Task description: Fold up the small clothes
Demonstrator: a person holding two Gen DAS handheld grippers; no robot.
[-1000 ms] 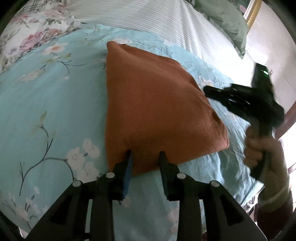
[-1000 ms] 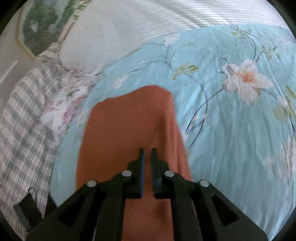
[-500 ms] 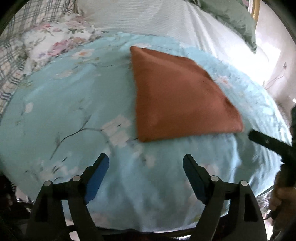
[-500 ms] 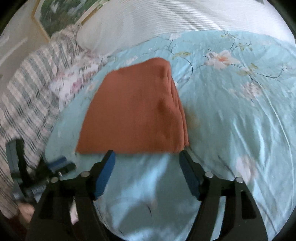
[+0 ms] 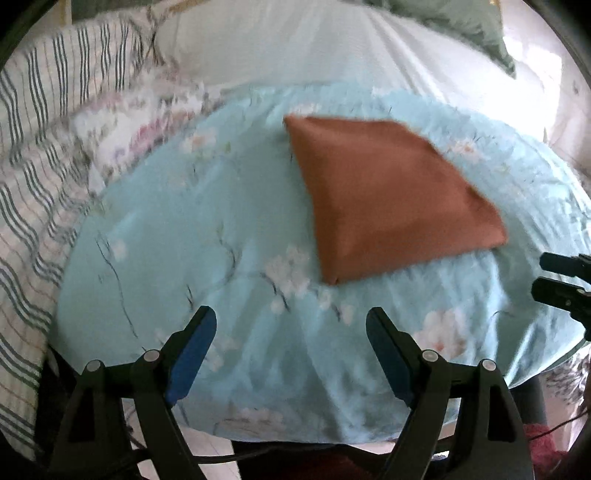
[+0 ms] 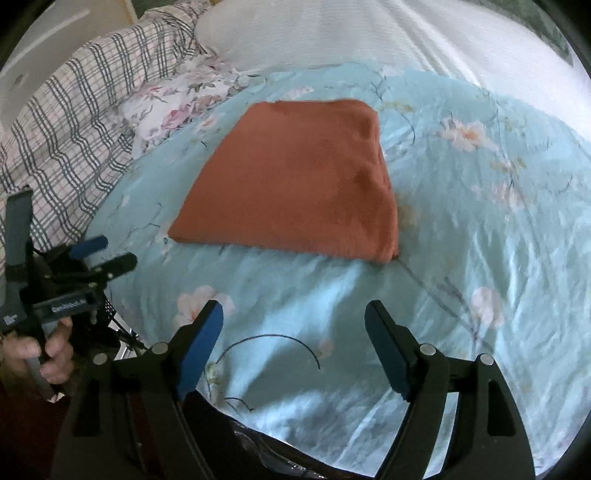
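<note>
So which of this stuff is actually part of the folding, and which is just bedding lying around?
Part of the job:
- folded orange cloth
- left gripper, jaws open
- right gripper, jaws open

Just lying about:
- blue floral sheet
- checked blanket
- white pillow

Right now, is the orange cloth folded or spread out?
Folded: the orange cloth lies as a compact flat rectangle on the blue floral bedspread, doubled edge showing at its right side.
</note>
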